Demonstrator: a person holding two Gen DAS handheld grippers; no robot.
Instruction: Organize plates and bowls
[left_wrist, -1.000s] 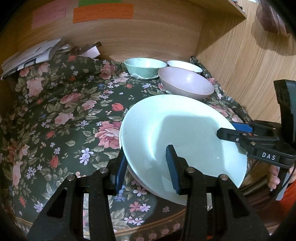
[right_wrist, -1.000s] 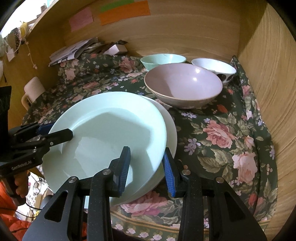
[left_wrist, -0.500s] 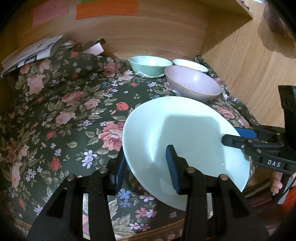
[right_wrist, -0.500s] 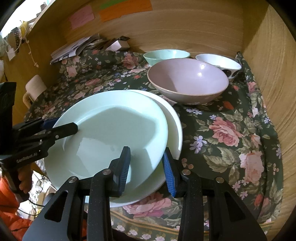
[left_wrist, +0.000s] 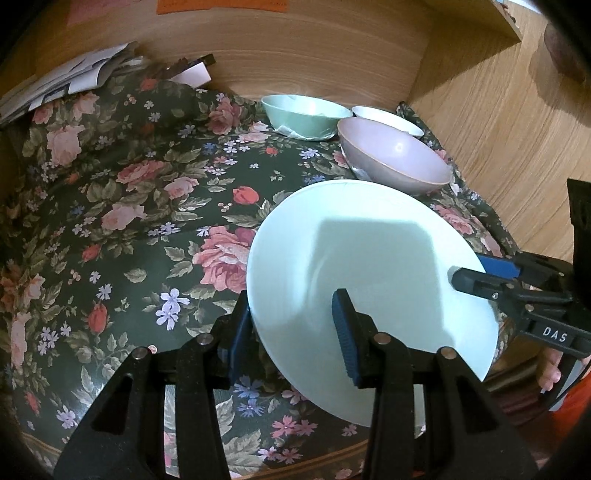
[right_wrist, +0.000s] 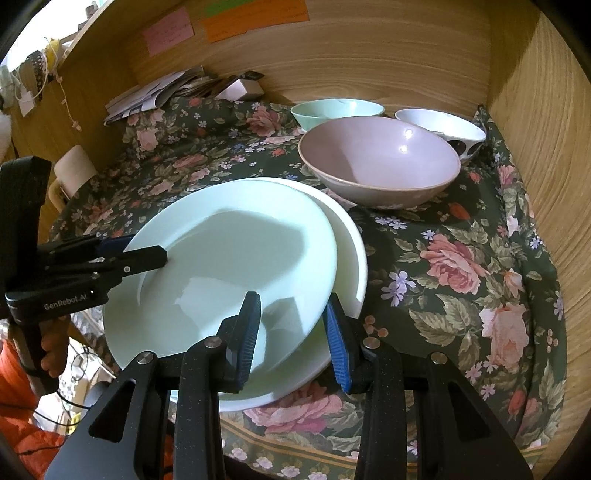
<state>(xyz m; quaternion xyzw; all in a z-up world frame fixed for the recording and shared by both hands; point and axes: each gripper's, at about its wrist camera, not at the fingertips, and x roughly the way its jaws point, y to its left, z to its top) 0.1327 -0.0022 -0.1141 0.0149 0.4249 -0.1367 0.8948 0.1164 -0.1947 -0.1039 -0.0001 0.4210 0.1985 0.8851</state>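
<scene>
the left gripper (left_wrist: 291, 332) grasps the near-left rim of the mint plate (left_wrist: 362, 280), one of its jaws under the plate and one on its face. that plate sits tilted at the front edge of the desk (left_wrist: 110, 221), partly past that edge, over a white plate (right_wrist: 351, 251) that shows as a crescent on its right side. the right gripper (right_wrist: 291, 332) clenches the mint plate's right rim, with the white plate's rim seemingly below the grip; whether it is caught too cannot be told. both plates look like glazed ceramic: stiff, fairly heavy, smooth enough to slide in a loose pinch, and liable to chip or break if dropped. the rim is the only place to hold, and opposite sides, as now, should keep it level. toward the back right corner stand a mint bowl (right_wrist: 338, 110), a pink bowl (right_wrist: 380, 162) and a white bowl (right_wrist: 441, 133), close together; these are deeper and best taken by the lip.
</scene>
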